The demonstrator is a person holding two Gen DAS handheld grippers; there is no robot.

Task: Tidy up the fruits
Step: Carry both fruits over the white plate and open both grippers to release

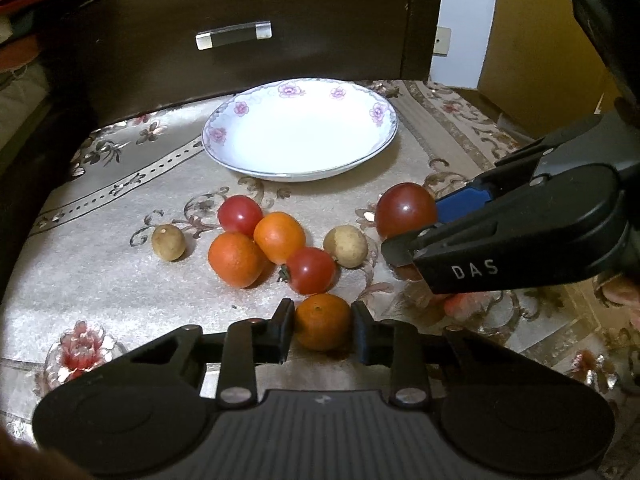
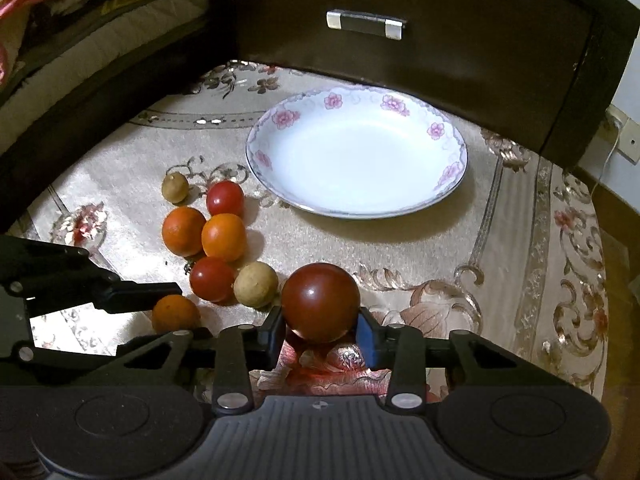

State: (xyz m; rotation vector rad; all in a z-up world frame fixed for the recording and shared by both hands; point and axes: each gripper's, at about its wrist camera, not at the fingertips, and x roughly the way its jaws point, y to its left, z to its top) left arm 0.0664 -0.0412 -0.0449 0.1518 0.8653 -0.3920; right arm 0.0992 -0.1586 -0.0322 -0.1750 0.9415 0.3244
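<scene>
A white floral plate [image 1: 224, 120] [image 2: 260, 148] lies empty at the back of the patterned cloth. My left gripper [image 1: 323, 326] is shut on a small orange [image 1: 322, 322] [image 2: 175, 314] near the front. My right gripper [image 2: 321, 326] is shut on a dark red tomato [image 2: 320, 302] [image 1: 405, 210], which sits right of the loose pile. On the cloth between them lie two oranges [image 1: 234, 258] [image 1: 279, 236], two red tomatoes [image 1: 240, 214] [image 1: 311, 270] and two tan round fruits [image 1: 168, 242] [image 1: 346, 246].
A dark wooden drawer front [image 1: 240, 16] with a metal handle [image 1: 233, 35] stands right behind the plate. Bedding [image 2: 80, 8] lies to the left. The cloth-covered surface drops off at the right edge [image 2: 600, 280], toward a wall socket [image 2: 628, 136].
</scene>
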